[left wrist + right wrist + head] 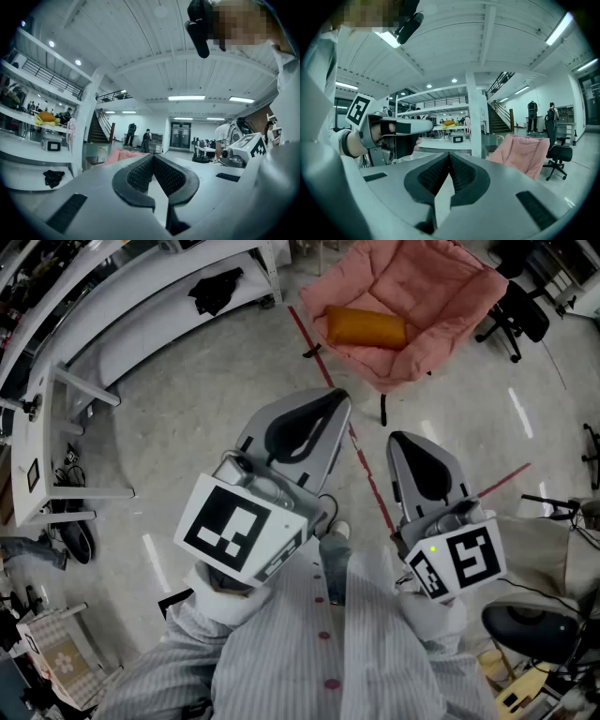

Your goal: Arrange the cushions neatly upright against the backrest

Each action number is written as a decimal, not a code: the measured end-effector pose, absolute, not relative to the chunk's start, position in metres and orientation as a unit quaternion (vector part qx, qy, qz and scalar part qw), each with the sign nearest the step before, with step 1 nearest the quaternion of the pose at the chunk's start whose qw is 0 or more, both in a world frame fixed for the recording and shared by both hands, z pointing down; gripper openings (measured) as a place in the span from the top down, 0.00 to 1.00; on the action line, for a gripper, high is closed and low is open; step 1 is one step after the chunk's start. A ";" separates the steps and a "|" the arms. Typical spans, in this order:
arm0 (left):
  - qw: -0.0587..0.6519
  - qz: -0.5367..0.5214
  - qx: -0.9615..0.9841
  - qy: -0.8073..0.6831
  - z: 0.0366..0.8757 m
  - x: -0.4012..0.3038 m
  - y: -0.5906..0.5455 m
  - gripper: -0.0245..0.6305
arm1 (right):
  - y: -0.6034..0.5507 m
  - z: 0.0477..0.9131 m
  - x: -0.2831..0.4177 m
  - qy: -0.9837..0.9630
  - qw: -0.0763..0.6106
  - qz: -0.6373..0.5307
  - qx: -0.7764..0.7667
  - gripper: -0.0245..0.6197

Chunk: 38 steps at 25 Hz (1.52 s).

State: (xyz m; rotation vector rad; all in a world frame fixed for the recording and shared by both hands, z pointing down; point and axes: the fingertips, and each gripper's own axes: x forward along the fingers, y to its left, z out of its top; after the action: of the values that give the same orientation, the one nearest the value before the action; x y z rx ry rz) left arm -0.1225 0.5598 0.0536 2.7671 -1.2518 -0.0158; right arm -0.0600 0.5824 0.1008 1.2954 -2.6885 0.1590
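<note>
In the head view, the left gripper (330, 401) and the right gripper (405, 439) are being held side by side above the grey floor (187, 456), in front of a person in a striped garment (309, 652). Both are being pointed towards a pink chair (441, 296) that is standing well apart from them. An orange cushion (366, 327) is lying flat across the chair's seat, below the backrest rather than propped against it. A red tape line (370, 479) is running over the floor from the chair towards the grippers. White shelving (141, 306) is seen at the left and a black office chair (516, 310) just beside the pink chair.

In the left gripper view, the ribbed jaws are being kept pressed together at their tips with nothing between them. The pink chair is glimpsed just past them, and a staircase (96, 129) is standing further back.

In the right gripper view, the jaws are likewise being held fully closed and empty. The pink chair is seen off to the right of them, and the left gripper is showing at the left.
</note>
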 end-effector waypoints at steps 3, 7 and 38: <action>0.050 -0.004 0.911 -0.409 0.055 -0.120 0.558 0.95 | 0.580 0.100 -0.056 -0.895 0.073 0.050 0.437 0.94; 0.050 -0.003 0.911 -0.410 0.057 -0.113 0.557 0.95 | 0.579 0.098 -0.047 -0.893 0.072 0.048 0.441 0.94; 0.033 -0.003 0.907 -0.421 0.050 -0.150 0.412 0.95 | 0.446 0.094 -0.067 -0.892 0.074 0.048 0.443 0.94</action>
State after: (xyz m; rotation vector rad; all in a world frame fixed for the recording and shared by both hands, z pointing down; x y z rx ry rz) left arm -0.1503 0.4121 0.0496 2.7897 -1.2939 -0.0104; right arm -0.0669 0.4456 0.0944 1.3295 -2.6788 0.1453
